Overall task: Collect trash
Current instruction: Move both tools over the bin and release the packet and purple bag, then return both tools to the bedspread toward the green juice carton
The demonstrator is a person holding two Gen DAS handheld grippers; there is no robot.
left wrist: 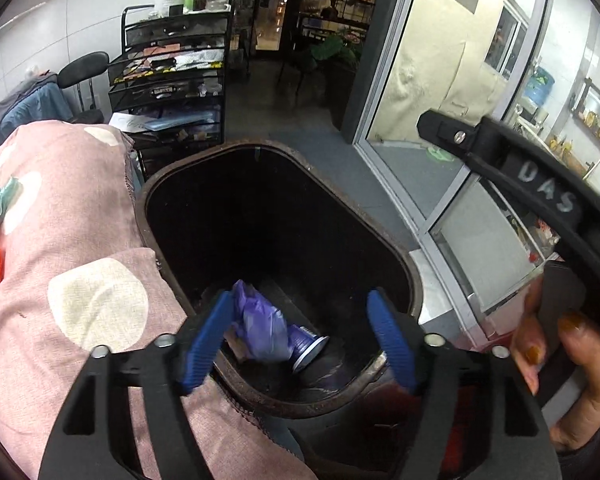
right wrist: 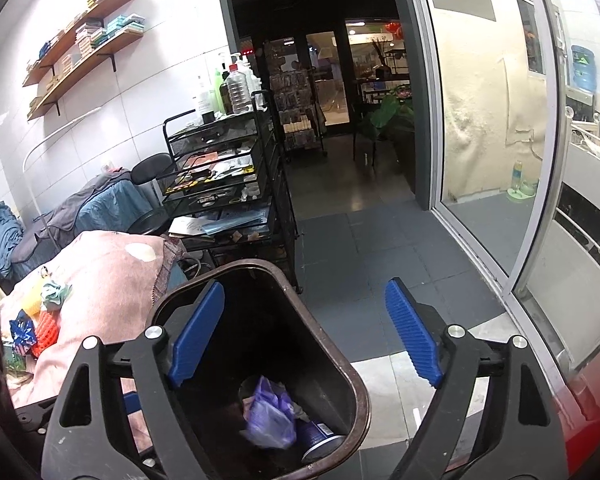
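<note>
Left gripper (left wrist: pixel 300 338) angled steeply downward, blue ribbed pads (left wrist: pixel 206 340) spread wide apart with nothing pressed between them, black finger arms splaying out toward the lower corners of the left wrist view. Right gripper (right wrist: pixel 306 334) tilted downward less steeply, blue pads (right wrist: pixel 414 332) likewise set far apart and empty; its black body also visible at the right edge of the left wrist view. A hand (left wrist: pixel 572 364) wrapped around that body, fingers curled over the grip, nails painted a dark amber.
</note>
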